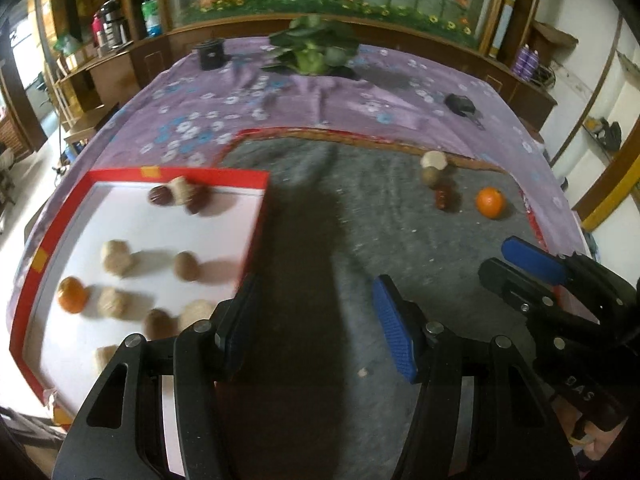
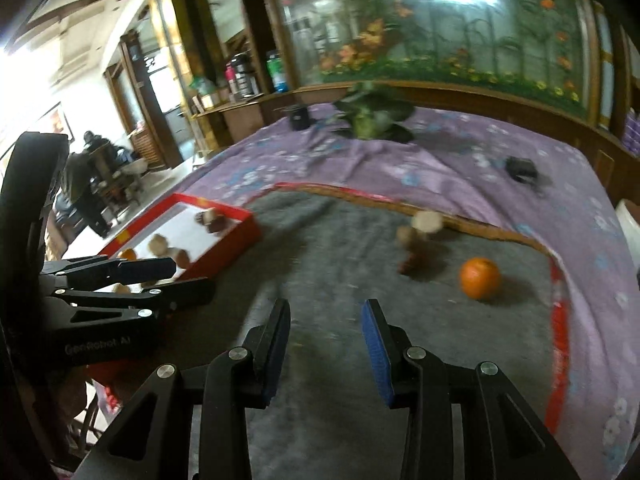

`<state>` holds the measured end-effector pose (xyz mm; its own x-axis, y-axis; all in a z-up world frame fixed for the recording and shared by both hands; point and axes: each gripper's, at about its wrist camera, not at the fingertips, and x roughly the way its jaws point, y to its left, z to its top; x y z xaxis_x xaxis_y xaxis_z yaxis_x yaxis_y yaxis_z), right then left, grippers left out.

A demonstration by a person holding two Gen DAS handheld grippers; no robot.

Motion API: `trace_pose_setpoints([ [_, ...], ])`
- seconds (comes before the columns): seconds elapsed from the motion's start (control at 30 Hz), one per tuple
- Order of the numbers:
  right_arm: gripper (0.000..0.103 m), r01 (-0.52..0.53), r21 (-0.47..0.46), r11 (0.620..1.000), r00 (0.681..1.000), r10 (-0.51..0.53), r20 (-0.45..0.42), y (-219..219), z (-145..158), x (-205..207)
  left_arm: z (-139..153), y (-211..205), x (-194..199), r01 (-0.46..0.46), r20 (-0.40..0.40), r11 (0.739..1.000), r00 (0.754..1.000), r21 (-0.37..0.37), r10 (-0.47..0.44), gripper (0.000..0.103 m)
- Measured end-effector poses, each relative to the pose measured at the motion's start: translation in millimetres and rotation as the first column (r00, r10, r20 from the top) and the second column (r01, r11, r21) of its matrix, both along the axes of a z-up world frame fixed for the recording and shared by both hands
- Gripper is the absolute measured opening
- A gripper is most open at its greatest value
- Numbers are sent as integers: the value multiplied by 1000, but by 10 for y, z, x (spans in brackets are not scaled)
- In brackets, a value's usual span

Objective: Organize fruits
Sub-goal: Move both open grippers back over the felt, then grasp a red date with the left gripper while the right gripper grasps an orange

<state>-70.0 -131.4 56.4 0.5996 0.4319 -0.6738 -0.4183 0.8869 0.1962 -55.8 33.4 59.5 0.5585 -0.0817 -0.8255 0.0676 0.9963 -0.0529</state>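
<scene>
Reading "GenRobot.AI" on the black left gripper (image 2: pixel 168 280), released beside the red-rimmed white tray (image 2: pixel 224 254); black blue-padded right gripper (image 2: pixel 325 350) released, empty.

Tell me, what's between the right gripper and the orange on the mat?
Nothing: only bare grey mat lies between the open right gripper and the orange, seen in the right wrist view.

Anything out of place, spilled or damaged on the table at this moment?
Nothing spilled or visibly damaged. Several fruits lie outside the red box: an orange and a small blurred cluster on the grey mat. Both grippers, left and right, are empty.
</scene>
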Motion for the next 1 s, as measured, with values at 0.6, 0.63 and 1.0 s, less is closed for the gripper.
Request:
trace_pose_setpoints([
  [0.6,38,113,49,992,993,-111,-39,-749,-150,118,-222,-849,802,122,-81,991,989,-55,-126,58],
  [0.63,38,112,49,993,993,-110,-40,-744,-155,129,-244,-891,851,127,-85,991,988,-48,-131,58],
  [1.0,38,116,44,992,993,-114,-42,-872,-175,265,-466,-1108,1092,168,-96,986,981,1,-167,33],
])
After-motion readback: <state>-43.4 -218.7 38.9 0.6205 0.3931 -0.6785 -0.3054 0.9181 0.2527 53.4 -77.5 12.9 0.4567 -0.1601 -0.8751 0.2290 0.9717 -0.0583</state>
